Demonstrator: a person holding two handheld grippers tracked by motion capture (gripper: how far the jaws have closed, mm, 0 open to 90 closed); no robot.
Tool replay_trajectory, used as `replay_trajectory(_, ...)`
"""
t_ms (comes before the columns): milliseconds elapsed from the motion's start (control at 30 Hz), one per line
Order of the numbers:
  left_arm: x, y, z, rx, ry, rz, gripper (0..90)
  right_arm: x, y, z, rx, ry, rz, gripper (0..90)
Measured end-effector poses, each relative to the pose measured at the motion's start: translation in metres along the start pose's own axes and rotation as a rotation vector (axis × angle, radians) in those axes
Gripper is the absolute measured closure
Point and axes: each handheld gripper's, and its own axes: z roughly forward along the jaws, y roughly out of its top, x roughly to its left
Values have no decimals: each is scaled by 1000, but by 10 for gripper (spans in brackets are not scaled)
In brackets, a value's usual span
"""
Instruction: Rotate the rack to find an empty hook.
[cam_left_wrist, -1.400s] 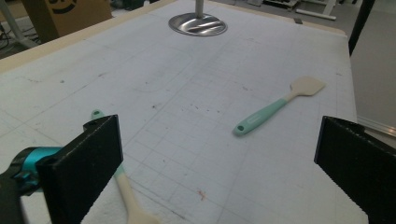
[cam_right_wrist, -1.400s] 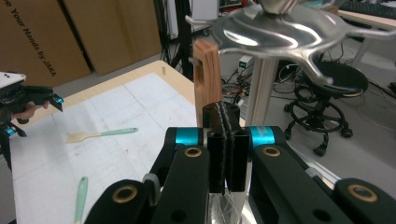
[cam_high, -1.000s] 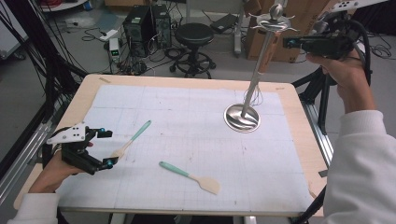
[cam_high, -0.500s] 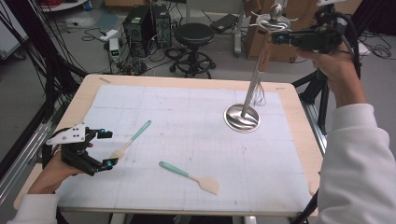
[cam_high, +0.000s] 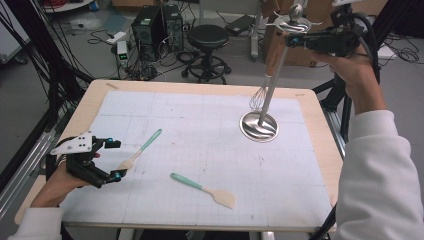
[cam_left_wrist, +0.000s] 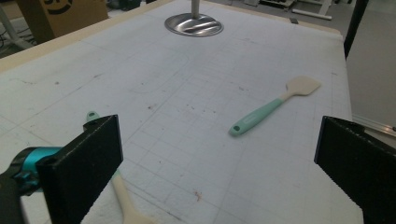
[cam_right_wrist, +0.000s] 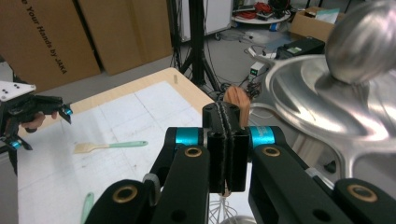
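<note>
High view: the right tool (cam_high: 291, 41) is raised well above the far right part of the surface (cam_high: 310, 107), level with the top of a metal stand (cam_high: 268, 95). The stand has a round base on the gridded mat (cam_high: 200, 150), a slanting pole and a ball knob with flat arms at its top. A whisk (cam_high: 264, 82) with a wooden handle hangs beside the pole, its wire head just above the base and its handle top at the tip of the right tool. The left tool (cam_high: 116, 159) rests low at the near left of the surface, its jaws wide apart and holding nothing. Just beyond it lies a spatula (cam_high: 140, 150) with a green handle pointing away, and another spatula (cam_high: 202, 189) lies near the middle of the near edge, well apart from both tools.

Left gripper view: the two black jaws stand far apart at the sides of the picture, with bare mat between them. The near spatula lies beside the left jaw, its pale blade at the bottom edge. The second spatula (cam_left_wrist: 273, 106) lies farther out between the jaws, and the stand's base (cam_left_wrist: 194, 24) sits at the far end.

Right gripper view: the jaws are pressed narrow together, and the whisk's wooden handle (cam_right_wrist: 236, 106) rises just behind them; I cannot tell whether the pads pinch it. The stand's shiny arms and ball knob (cam_right_wrist: 362, 42) loom just to the right. The whisk wires show at the bottom edge. Far off, the left tool (cam_right_wrist: 42, 121) sits by a spatula (cam_right_wrist: 109, 146).
</note>
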Motion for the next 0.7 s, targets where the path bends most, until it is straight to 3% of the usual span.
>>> replay_trajectory(700, 3, -1, -1, 7, 7, -5, 17, -10, -28, -42, 33, -30, 34, 894)
